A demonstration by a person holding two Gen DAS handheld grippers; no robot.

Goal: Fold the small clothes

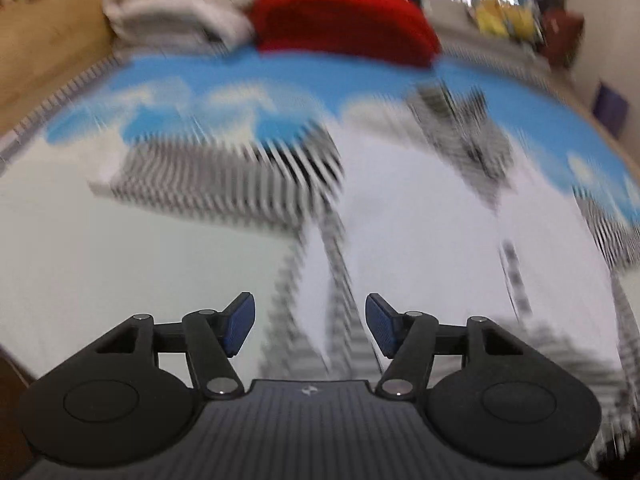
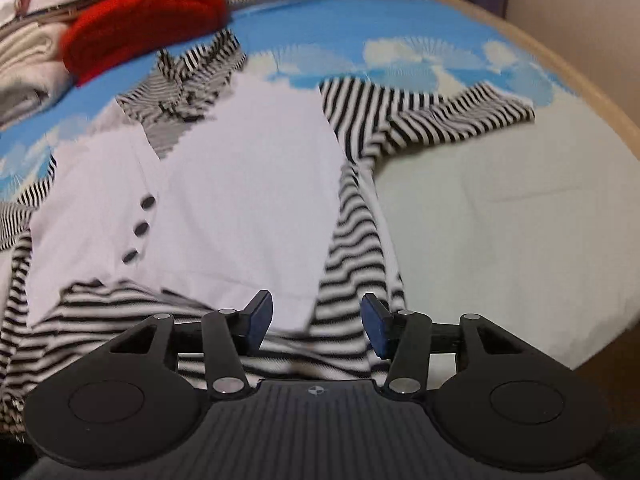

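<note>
the small garment, a white button-front top with black-and-white striped sleeves and hem (image 2: 240, 184), lay spread face up on the blue cloud-printed mat (image 2: 320, 28) covering the table. its long axis ran near to far, collar at the far end and striped hem at the near end.

the right gripper (image 2: 317, 326) hovered over the near right part of the hem, released, with its blue pads apart and no cloth between them. the striped hem lay directly below and just ahead of it. the right striped sleeve (image 2: 432, 114) extended outward to the far right, well apart from the gripper, ending short of the table's rounded wooden edge (image 2: 592, 92).

the left gripper (image 1: 310, 330) was also released, pads apart, nothing grasped. its view was heavily motion-blurred; the white body panel (image 1: 420, 220) and the left striped sleeve (image 1: 224, 176) showed ahead of it, but exact contact could not be determined.

judgement: the right gripper was nearer a usable grasp point, the right hem corner. a lengthwise fold would carry that side leftward over the three dark buttons (image 2: 140, 228).

open room: pale bare mat lay to the right of the garment. at the far left, a folded red knit item (image 2: 148, 16) and stacked pale clothes (image 2: 28, 56) sat close to the collar, limiting room there.
</note>
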